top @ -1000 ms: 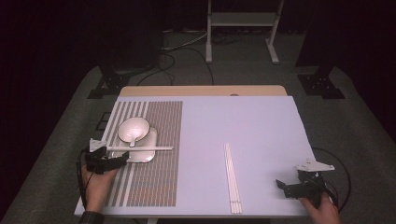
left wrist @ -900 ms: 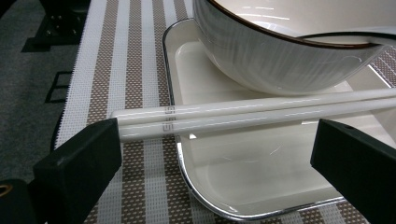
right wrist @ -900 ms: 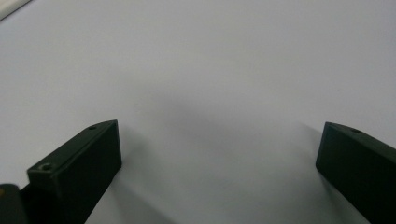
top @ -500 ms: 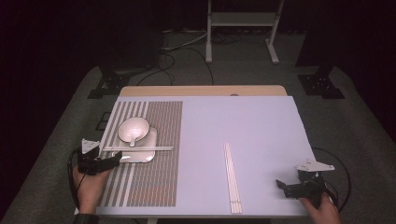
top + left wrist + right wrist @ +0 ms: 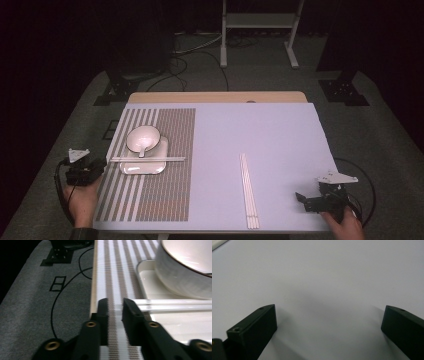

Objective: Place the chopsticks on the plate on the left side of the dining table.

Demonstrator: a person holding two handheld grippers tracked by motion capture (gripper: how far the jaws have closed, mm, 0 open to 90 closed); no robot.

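Chopsticks (image 5: 147,159) lie flat across our white plate (image 5: 131,169), just in front of the bowl (image 5: 143,138) that sits on it, on the striped mat (image 5: 172,175) at the left of the surface (image 5: 260,135). Our left tool (image 5: 100,165) is just off the mat's left edge near their tips, and its jaws have just been closing, so now they are nearly together with nothing between them. Our right tool (image 5: 299,196) rests low at the right corner with its jaws wide apart and holds nothing, with another pair of chopsticks (image 5: 249,192) lying nearby.
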